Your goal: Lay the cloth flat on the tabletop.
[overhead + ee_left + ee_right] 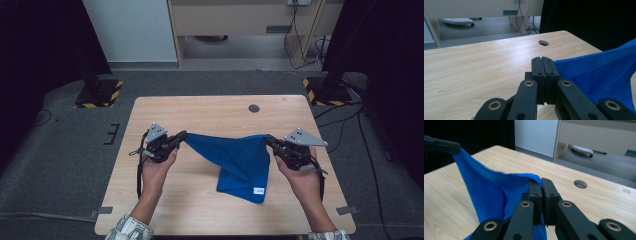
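A blue cloth (239,160) hangs stretched between my two grippers above the wooden table (210,112). Its lower part droops onto the tabletop and carries a small white label (258,190). My left gripper (183,135) is shut on the cloth's left corner, and in the left gripper view the blue cloth (596,75) runs off to the right from the closed left gripper (541,60). My right gripper (269,138) is shut on the right corner. In the right gripper view the blue cloth (489,192) bunches at the closed right gripper (540,182) and stretches left to the other gripper (441,145).
A round cable hole (254,108) sits near the table's far edge. Two black stands with yellow-black striped bases (100,92) (325,90) flank the table on the grey floor. A desk frame and cables stand beyond.
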`<state>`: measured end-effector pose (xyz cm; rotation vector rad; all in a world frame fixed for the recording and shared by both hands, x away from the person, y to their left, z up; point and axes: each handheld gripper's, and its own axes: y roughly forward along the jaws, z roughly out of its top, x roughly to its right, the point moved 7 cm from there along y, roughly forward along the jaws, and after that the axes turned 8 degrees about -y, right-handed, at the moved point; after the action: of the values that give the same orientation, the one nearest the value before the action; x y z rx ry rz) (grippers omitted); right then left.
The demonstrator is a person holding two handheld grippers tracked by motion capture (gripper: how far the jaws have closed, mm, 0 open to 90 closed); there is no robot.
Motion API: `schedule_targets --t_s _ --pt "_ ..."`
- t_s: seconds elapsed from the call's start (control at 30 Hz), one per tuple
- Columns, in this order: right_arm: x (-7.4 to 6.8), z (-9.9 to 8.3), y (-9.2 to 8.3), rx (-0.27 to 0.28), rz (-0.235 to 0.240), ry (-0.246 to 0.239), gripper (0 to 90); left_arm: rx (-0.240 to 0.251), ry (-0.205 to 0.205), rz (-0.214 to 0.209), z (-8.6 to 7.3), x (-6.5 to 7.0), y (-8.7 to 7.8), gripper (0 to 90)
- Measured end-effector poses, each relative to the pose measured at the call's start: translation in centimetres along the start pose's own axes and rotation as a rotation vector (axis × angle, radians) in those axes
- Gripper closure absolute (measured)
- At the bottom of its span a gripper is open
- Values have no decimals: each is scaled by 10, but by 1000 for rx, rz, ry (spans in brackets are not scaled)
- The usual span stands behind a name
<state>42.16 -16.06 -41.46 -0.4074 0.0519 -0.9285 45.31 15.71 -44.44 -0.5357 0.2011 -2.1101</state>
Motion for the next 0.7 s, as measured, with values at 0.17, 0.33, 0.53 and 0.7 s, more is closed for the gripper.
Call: schedule_targets --t_s 0.17,0.33,0.53,0.7 --pt "0 2 -2 13 -4 -1 872 1 8 13 5 6 -7 888" --pt "-3 12 -13 25 -2 -9 871 12 36 16 13 15 -17 887" --pt "11 23 -12 -10 2 -19 866 -11 43 22 29 19 -15 887" --pt "28 7 18 -62 7 -8 867 -55 32 50 31 7 10 887"
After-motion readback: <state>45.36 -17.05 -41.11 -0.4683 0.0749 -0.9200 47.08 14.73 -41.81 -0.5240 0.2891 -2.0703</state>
